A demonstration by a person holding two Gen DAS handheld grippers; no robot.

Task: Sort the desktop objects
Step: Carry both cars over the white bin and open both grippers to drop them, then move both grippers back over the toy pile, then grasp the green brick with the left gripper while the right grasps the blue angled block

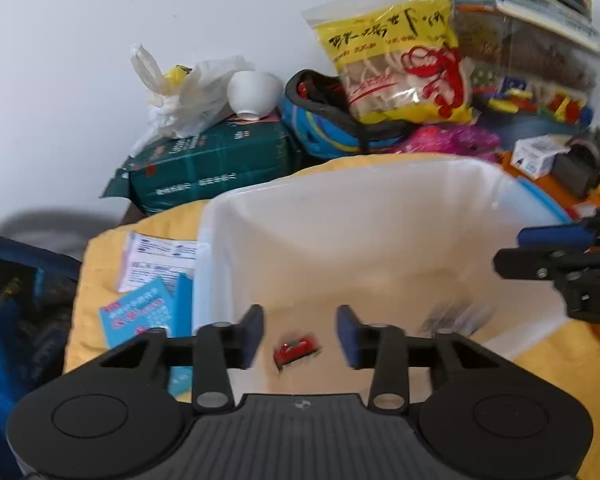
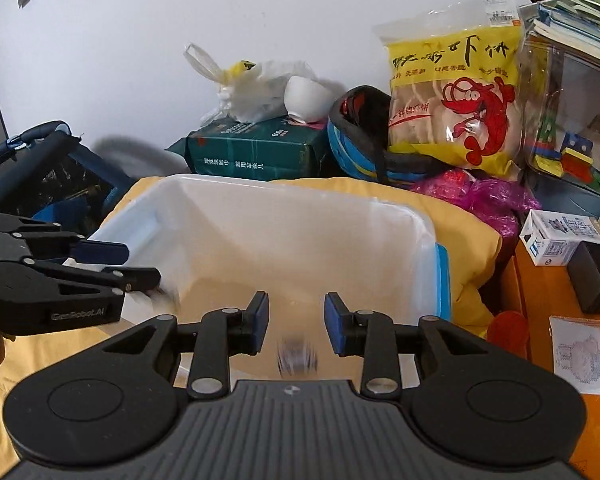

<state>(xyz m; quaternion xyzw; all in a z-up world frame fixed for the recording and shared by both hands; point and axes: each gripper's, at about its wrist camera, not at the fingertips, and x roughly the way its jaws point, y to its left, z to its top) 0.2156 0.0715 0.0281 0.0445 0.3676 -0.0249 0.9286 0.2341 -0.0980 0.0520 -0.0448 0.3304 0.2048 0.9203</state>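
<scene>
A white plastic bin [image 1: 340,208] [image 2: 300,216] stands on a yellow cloth. Over its near edge my left gripper [image 1: 300,336] is open, and a small red object [image 1: 296,350], blurred, lies inside the bin below the gap between the fingers. My right gripper [image 2: 296,320] is open above the same bin, with a blurred dark-and-white object [image 2: 298,358] under its fingers inside the bin. That blurred object [image 1: 454,318] also appears in the left wrist view. Each gripper shows at the edge of the other's view: the right gripper [image 1: 560,256], the left gripper [image 2: 100,264].
Against the wall are a green tissue pack [image 2: 256,152], a white bowl [image 2: 306,98], a plastic bag [image 2: 248,84], a blue helmet [image 2: 364,140] and a yellow snack bag [image 2: 456,108]. Leaflets [image 1: 152,280] lie left of the bin. A small carton [image 2: 556,240] sits on an orange surface.
</scene>
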